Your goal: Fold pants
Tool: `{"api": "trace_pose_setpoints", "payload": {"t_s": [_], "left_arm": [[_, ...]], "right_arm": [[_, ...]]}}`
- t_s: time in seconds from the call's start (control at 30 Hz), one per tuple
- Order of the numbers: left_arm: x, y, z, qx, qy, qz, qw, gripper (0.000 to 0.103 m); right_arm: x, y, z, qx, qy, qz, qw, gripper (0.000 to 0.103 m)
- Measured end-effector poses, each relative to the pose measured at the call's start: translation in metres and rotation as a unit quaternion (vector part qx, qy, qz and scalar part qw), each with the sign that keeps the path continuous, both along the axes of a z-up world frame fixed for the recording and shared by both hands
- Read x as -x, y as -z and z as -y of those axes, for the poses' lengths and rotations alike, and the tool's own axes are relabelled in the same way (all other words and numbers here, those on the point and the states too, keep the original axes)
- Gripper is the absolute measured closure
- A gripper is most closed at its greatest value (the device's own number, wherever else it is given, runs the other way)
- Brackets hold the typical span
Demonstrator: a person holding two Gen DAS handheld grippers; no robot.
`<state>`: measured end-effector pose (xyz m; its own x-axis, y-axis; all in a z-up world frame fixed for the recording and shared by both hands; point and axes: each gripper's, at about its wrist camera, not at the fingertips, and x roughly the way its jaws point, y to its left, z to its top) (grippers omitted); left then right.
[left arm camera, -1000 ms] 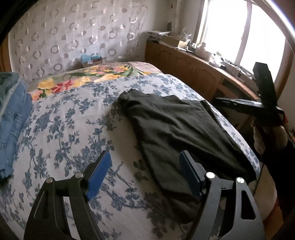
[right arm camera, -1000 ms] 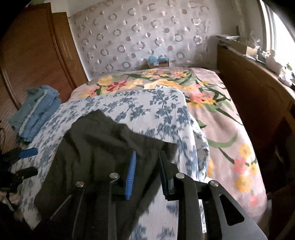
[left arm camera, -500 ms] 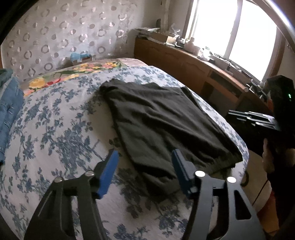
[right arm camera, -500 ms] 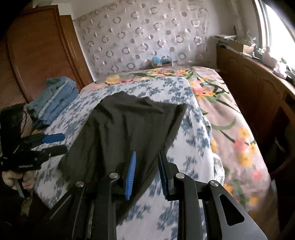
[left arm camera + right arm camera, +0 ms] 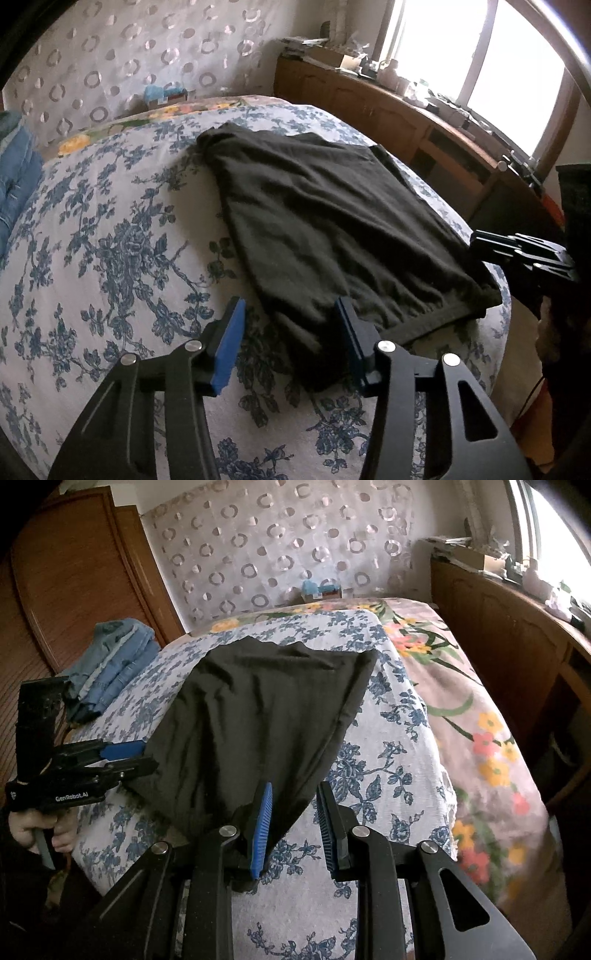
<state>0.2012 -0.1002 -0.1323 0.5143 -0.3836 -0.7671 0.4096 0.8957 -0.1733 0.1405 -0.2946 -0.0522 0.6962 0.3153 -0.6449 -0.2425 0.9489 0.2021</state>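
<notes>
Beside the pants [image 5: 258, 716], folded jeans [image 5: 110, 664] lie apart.

The pants [image 5: 332, 229] lie flat on the bed [image 5: 110, 258], reaching to its near edge. A pile of jeans [image 5: 110, 664] sits at the far left edge, and a small box [image 5: 319, 589] stands at the head of the bed.

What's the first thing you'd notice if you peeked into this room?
A big dark pair of pants lies spread flat in the middle of a bed with a blue-flowered sheet. Two black claws with blue pads point at its near edge: the left claw and the right claw. Folded blue jeans sit by the wardrobe.
</notes>
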Motion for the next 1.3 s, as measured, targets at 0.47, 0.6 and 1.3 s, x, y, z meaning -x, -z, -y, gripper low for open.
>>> {"api": "trace_pose_setpoints", "payload": {"t_s": [0.47,0.6,1.3], "left_arm": [[0.013,-0.015,-0.019,0.001,-0.014,0.027,0.9995,0.096],[0.012,-0.018,-0.029,0.005,-0.024,0.024,0.9994,0.095],[-0.1,-0.036,-0.005,-0.019,-0.007,0.035,0.9992,0.037]], "right_arm": [[-0.016,0.004,-0.001,-0.007,0.001,0.002,1.0,0.077],[-0.027,0.003,-0.002,-0.005,-0.001,0.004,1.0,0.078],[-0.103,-0.008,-0.002,0.028,-0.007,0.01,1.0,0.077]]}}
